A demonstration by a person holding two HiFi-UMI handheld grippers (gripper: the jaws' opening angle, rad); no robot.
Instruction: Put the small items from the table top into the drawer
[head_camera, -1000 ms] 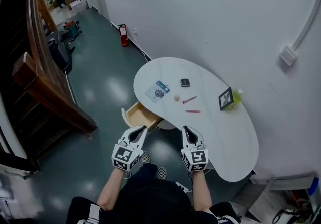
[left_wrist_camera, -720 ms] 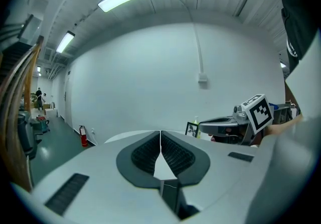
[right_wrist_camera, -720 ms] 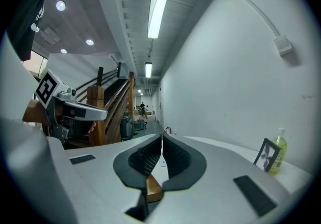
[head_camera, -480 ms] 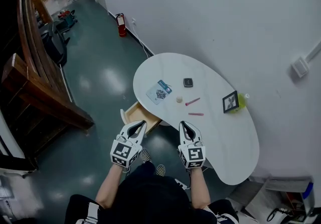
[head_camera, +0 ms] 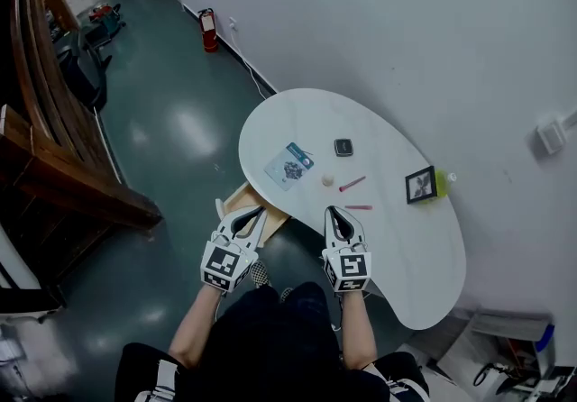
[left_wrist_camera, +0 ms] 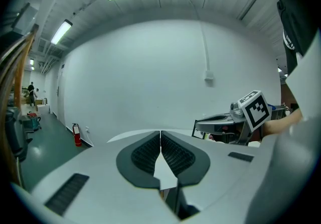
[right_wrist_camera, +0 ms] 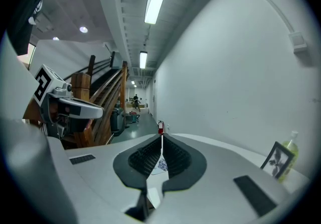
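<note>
so, approach step by my read: nothing picked yet, all small items are on the desk (head_camera: 406, 274).

- wooden drawer (head_camera: 236, 199) is pulled open under the desk's left edge. can't see anything in it, though the left hand-held gripper (head_camera: 256, 210) hangs over part of it.
- left hand-held gripper: jaws pressed together, nothing between them.
- printed card (head_camera: 288, 164) lies nearest the drawer side. right of it is a small cream round piece (head_camera: 328, 180), and a small black square item (head_camera: 343, 147) sits further back.
- right hand-held gripper (head_camera: 335, 210): jaws pressed together, empty, tips over the desk's near edge.
- two pink sticks (head_camera: 352, 183) just ahead of it, the closer one near its tips, not touching.
- picture frame (head_camera: 420, 185) and yellow-green bottle (head_camera: 440, 180) stand at the far right. probably not "small items", my guess.

next move, my judgement: spread the right jaws, drop onto the closer pink stick and pinch across its short axis. it's thin and lies flat, so the tips need to get right down to the desk surface or it'll skid. then carry it left to the drawer.
</note>
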